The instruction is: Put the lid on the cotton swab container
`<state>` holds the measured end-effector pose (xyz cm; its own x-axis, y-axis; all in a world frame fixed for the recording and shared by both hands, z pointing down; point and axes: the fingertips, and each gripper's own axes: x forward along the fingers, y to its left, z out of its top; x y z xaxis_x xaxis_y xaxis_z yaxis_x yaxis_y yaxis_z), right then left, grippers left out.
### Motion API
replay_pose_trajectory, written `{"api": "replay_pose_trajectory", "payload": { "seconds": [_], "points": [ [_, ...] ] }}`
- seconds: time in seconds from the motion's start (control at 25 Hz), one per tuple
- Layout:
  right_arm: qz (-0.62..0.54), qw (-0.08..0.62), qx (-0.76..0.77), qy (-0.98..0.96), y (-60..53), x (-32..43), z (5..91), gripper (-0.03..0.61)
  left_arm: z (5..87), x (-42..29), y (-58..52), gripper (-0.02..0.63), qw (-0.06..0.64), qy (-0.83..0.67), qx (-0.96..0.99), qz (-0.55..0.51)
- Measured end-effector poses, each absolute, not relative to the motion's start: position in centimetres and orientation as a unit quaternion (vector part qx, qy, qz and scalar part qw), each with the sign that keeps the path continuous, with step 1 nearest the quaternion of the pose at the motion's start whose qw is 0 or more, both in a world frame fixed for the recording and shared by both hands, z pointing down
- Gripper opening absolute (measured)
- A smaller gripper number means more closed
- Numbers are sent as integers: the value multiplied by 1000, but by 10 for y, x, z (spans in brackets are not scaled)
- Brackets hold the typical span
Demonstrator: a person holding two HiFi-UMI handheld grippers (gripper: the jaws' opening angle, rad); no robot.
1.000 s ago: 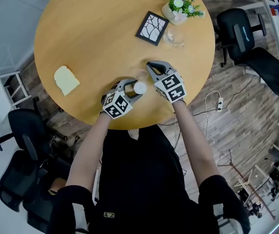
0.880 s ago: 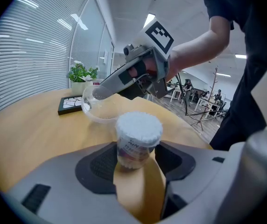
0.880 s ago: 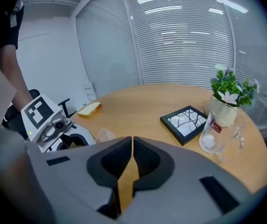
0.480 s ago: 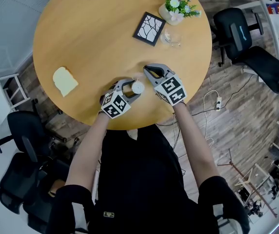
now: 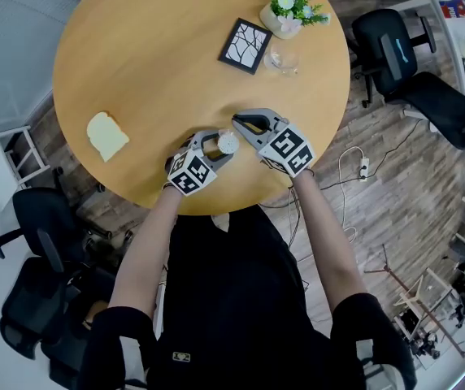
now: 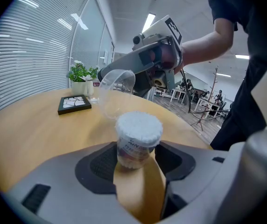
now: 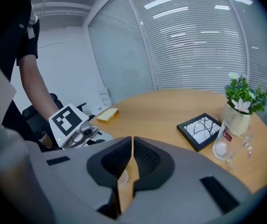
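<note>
The cotton swab container (image 6: 138,136), a small clear tub packed with white swab heads, stands upright between the pads of my left gripper (image 6: 136,160), which is shut on its body. In the head view it (image 5: 228,143) sits near the table's front edge, in the left gripper (image 5: 216,146). My right gripper (image 5: 236,122) is shut on the rim of the clear plastic lid (image 6: 116,91), holding it tilted just beyond and above the container, apart from it. In the right gripper view the jaws (image 7: 130,141) meet almost fully; the lid itself is hard to make out.
On the round wooden table (image 5: 151,63) lie a slice of bread (image 5: 108,135) at the left, and a black framed coaster (image 5: 245,45), a drinking glass (image 5: 283,58) and a flower pot (image 5: 285,10) at the far right. Office chairs (image 5: 395,51) stand around it.
The right gripper has moved a little left with the lid, closer to the container. The left gripper has kept its hold and barely moved.
</note>
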<state>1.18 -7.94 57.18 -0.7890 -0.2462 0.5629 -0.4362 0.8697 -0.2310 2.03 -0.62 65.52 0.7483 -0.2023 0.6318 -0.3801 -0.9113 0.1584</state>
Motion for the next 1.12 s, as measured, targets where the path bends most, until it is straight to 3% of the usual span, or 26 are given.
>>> {"api": "replay_pose_trajectory", "payload": {
  "seconds": [1.12],
  "points": [
    [159, 292, 208, -920, -9, 6, 569, 8, 654, 20, -6, 255, 142, -156, 924, 319]
  ]
}}
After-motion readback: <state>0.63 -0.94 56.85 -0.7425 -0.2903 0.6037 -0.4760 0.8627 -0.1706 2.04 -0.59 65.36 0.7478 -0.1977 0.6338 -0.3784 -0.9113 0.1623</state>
